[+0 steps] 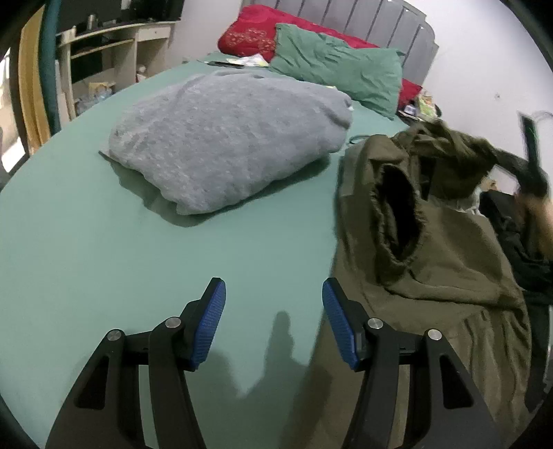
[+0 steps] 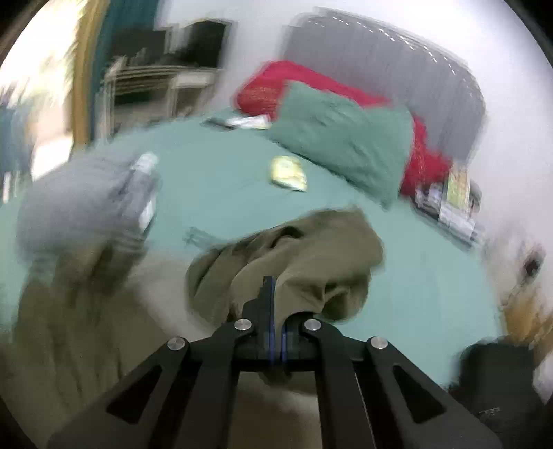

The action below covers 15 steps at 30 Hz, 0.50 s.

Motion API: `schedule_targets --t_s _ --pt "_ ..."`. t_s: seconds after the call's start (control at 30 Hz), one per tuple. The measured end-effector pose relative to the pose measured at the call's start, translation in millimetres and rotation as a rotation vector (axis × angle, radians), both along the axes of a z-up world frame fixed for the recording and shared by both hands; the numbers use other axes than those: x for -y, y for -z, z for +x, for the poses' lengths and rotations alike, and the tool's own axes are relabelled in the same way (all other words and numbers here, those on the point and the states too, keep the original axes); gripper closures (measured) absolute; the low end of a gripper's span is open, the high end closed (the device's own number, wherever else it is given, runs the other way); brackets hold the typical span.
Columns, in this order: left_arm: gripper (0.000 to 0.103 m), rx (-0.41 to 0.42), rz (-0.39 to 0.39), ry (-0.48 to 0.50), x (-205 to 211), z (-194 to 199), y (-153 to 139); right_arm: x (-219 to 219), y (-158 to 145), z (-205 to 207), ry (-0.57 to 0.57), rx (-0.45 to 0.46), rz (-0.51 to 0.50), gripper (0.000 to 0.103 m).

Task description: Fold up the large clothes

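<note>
An olive-green garment [image 1: 432,248] lies crumpled on the right side of the green bed [image 1: 103,241], its dark sleeve opening facing up. My left gripper [image 1: 274,311] is open and empty, low over the bare sheet just left of the garment's edge. My right gripper [image 2: 274,293] is shut on a bunched part of the olive garment [image 2: 311,262] and holds it lifted above the bed. It shows blurred at the far right of the left wrist view [image 1: 534,162], pulling the cloth up. The right wrist view is motion-blurred.
A folded grey blanket [image 1: 224,141] lies mid-bed. A green pillow [image 1: 338,72] and red pillow [image 1: 249,34] lie by the grey headboard [image 1: 380,20]. Small packets [image 2: 288,172] lie on the sheet. Shelves [image 1: 114,51] stand at the left; dark items [image 1: 518,241] lie at the right edge.
</note>
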<state>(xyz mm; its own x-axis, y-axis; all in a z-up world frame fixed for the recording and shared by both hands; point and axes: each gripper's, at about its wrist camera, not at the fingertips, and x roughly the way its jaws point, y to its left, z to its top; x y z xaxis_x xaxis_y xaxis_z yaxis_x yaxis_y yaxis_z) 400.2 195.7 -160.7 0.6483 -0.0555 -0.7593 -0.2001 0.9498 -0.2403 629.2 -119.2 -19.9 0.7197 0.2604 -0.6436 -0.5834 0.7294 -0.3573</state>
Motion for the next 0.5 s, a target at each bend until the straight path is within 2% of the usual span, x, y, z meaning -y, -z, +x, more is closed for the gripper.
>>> schedule_targets --t_s 0.07,0.1,0.2,0.27,0.3,0.33,0.4,0.47,0.5 --pt "0.042 0.0 -0.016 0.009 2.0 -4.4 -2.6 -7.9 15.8 -56.6 -0.101 0.024 -0.153 0.1" --pt "0.042 0.003 -0.029 0.012 2.0 -8.1 -4.3 -11.6 32.9 -97.9 -0.17 0.042 -0.257 0.1" --pt "0.042 0.013 -0.044 0.02 2.6 -16.1 -8.9 -10.4 80.3 -168.9 -0.272 0.013 -0.413 0.099" --pt "0.042 0.021 -0.041 0.019 0.2 -20.1 -11.8 1.3 113.6 -200.8 -0.239 -0.066 -0.455 0.081" --pt "0.042 0.024 -0.044 0.018 -1.1 -20.8 -12.2 8.1 119.9 -209.5 -0.214 -0.102 -0.445 0.06" --pt "0.042 0.023 -0.048 0.016 -2.2 -19.5 -12.3 14.3 119.9 -214.6 -0.191 -0.125 -0.417 0.052" --pt "0.042 0.023 -0.063 0.006 -5.3 -16.6 -12.2 30.6 105.3 -221.0 -0.123 -0.164 -0.316 0.051" --pt "0.042 0.026 -0.065 -0.001 -8.6 -15.3 -11.6 50.2 78.2 -215.4 -0.053 -0.185 -0.201 0.045" --pt "0.042 0.024 -0.06 -0.006 -10.3 -15.4 -10.5 60.0 64.1 -207.4 -0.02 -0.176 -0.151 0.04"
